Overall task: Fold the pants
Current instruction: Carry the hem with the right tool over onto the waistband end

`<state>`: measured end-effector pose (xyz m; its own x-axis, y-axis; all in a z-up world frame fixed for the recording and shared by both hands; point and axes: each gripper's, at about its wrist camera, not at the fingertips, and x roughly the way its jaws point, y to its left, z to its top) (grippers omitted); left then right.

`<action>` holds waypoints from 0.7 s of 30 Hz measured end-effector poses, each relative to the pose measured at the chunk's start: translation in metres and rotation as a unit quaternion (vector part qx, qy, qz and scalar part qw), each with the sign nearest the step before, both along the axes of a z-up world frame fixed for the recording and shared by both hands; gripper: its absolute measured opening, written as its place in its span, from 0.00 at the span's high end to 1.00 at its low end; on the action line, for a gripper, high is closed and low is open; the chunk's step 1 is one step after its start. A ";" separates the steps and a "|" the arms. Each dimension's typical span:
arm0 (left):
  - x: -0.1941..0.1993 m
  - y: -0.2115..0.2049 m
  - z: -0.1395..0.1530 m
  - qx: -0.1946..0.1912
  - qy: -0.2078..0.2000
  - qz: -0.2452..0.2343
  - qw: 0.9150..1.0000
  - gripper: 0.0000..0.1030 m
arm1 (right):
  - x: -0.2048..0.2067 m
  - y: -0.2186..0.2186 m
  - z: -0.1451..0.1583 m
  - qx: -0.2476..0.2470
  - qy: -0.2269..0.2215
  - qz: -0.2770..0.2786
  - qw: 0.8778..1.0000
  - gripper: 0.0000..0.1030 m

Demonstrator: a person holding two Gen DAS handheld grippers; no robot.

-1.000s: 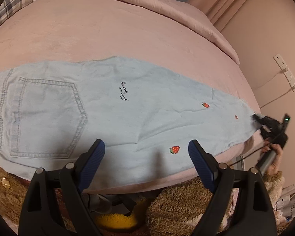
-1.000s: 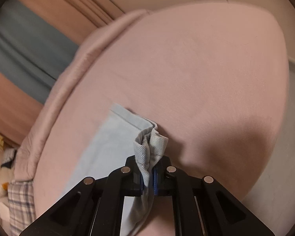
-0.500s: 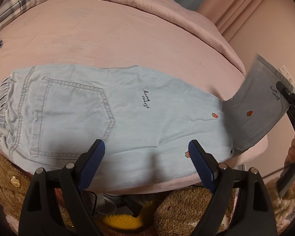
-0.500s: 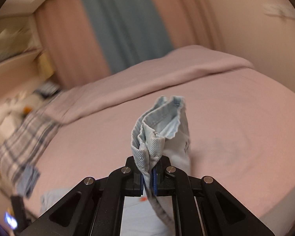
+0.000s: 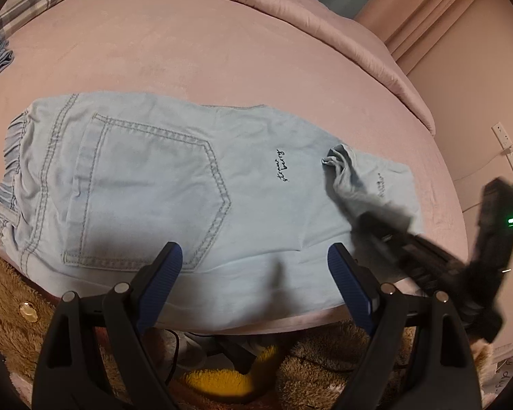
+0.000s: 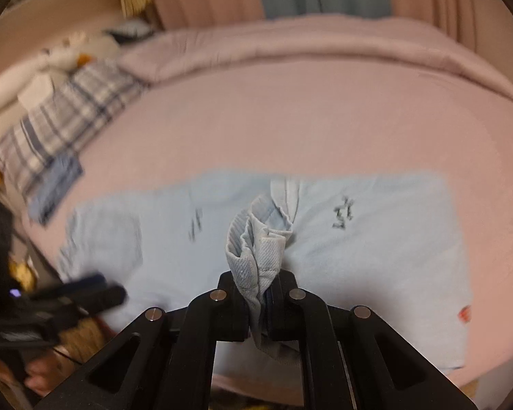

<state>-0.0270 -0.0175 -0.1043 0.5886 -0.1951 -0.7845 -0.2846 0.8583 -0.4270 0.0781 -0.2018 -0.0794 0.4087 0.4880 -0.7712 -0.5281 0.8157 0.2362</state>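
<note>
Folding is partway done — the right tool pinches the bunched hem and holds it over the thigh of the pants, which lie flat on the bed. Left tool hovers wide, empty. Hem not yet laid; waistband fold remains.

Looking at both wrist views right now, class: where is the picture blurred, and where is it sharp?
Left wrist view: the pants and their stitching are sharp; only the right gripper smears dark. Right wrist view: the bed and background streak with motion blur, while the clamped hem looks crisp.
</note>
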 end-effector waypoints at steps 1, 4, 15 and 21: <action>-0.001 0.000 0.000 0.000 0.000 -0.002 1.000 0.15 | 0.000 0.001 -0.008 -0.013 0.011 -0.002 1.000 0.92; 0.000 -0.001 0.000 -0.003 0.000 -0.006 1.000 0.15 | 0.003 -0.004 -0.012 -0.015 0.027 -0.001 1.000 0.91; 0.037 -0.007 0.006 -0.055 -0.023 -0.071 0.996 0.12 | -0.010 -0.067 0.030 0.074 0.039 -0.015 0.996 0.41; 0.081 -0.030 -0.012 -0.099 -0.005 -0.123 0.987 0.17 | 0.002 -0.103 0.016 0.044 0.028 -0.127 0.991 0.41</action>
